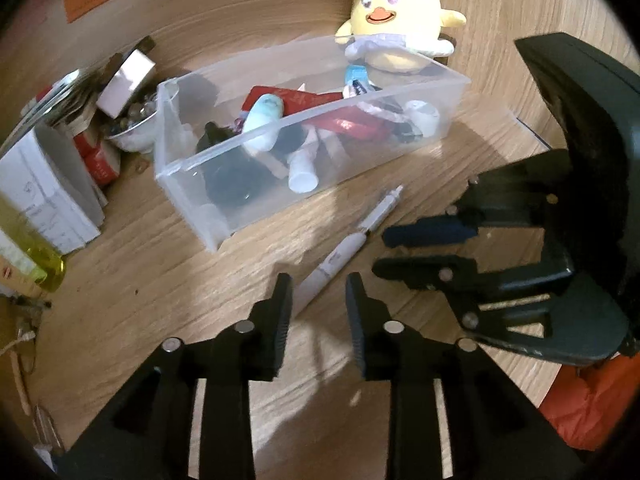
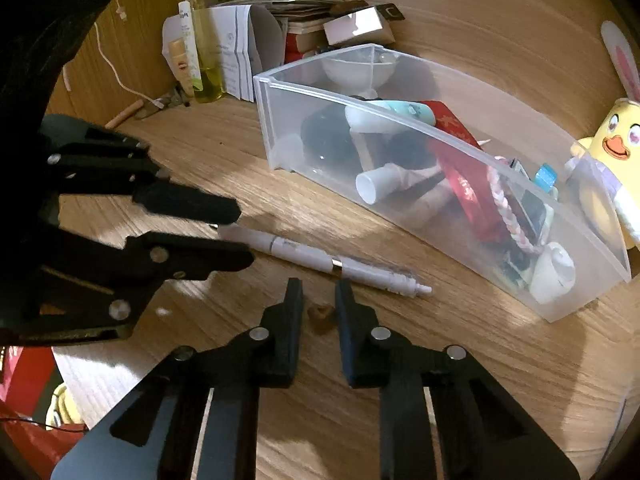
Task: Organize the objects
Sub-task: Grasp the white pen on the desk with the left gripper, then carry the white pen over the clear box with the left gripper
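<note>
2 handheld grippers hover over a wooden desk (image 1: 132,264), both tilted steeply down at a white pen (image 1: 340,252) lying just beside a clear plastic bin (image 1: 192,168) already full of small items. Judging by this, the pen goes in next. The left gripper (image 1: 319,292) has narrowly parted jaws straddling the pen's end without pinching it; a firm closure is needed. The right gripper (image 2: 318,296) stands nearly shut, empty.

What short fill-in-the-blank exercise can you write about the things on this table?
1. The pen lying beside the box is ___ in colour.
2. The plush chick behind the box has a ___ body.
3. On its head the plush chick wears long rabbit ___.
Missing words: white; yellow; ears.
</note>
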